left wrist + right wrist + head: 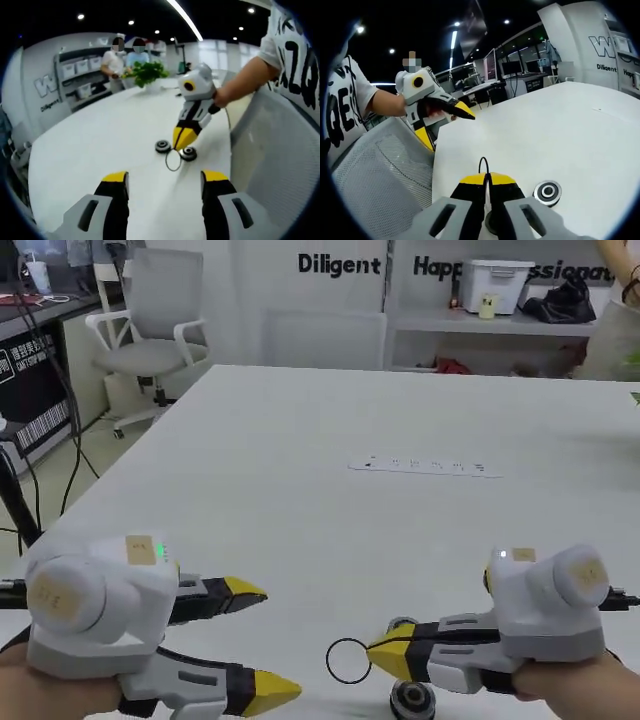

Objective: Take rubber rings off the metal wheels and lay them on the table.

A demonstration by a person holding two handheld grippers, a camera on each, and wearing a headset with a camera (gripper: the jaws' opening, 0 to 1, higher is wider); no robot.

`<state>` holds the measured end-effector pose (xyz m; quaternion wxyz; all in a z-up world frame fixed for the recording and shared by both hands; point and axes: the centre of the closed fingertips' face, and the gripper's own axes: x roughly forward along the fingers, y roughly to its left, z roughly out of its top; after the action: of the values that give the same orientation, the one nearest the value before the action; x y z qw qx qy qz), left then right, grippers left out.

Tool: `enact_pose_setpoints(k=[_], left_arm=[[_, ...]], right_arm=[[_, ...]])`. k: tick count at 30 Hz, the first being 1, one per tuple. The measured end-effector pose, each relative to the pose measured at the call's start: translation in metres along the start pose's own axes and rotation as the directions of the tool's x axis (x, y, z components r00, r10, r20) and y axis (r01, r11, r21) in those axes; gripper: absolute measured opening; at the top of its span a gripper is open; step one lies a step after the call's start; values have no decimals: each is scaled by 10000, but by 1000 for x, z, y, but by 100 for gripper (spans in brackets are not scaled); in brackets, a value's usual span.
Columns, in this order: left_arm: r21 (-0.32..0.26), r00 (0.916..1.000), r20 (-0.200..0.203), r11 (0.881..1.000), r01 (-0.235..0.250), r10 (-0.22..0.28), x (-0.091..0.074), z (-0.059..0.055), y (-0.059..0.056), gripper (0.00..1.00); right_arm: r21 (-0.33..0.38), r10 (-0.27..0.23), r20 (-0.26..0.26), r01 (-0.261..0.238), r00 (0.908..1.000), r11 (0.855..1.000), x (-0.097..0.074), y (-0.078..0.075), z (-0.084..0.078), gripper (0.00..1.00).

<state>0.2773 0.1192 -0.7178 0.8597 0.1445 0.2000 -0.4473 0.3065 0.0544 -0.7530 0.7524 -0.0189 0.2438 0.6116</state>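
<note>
In the head view my right gripper is clamped on the rubber ring, which loops out left of it beside the near wheel; in the left gripper view my left gripper is apart and empty, with the ring ahead; in the right gripper view the ring projects straight ahead over the table.

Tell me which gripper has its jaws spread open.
The left gripper: its jaws stand apart, holding nothing. The right gripper is shut on a thin black rubber ring.
</note>
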Motion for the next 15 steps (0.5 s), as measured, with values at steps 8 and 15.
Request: enact_pose_setpoints(k=[8, 15], left_arm=[[-122, 9998, -1, 9997, -206, 206, -4, -3, 6, 59], [-183, 9996, 7, 9994, -293, 293, -6, -4, 8, 59]], right_arm=[[-67, 184, -285, -186, 9994, 9998, 15, 5, -5, 0], [-304, 315, -644, -335, 9974, 9990, 28, 11, -11, 0]])
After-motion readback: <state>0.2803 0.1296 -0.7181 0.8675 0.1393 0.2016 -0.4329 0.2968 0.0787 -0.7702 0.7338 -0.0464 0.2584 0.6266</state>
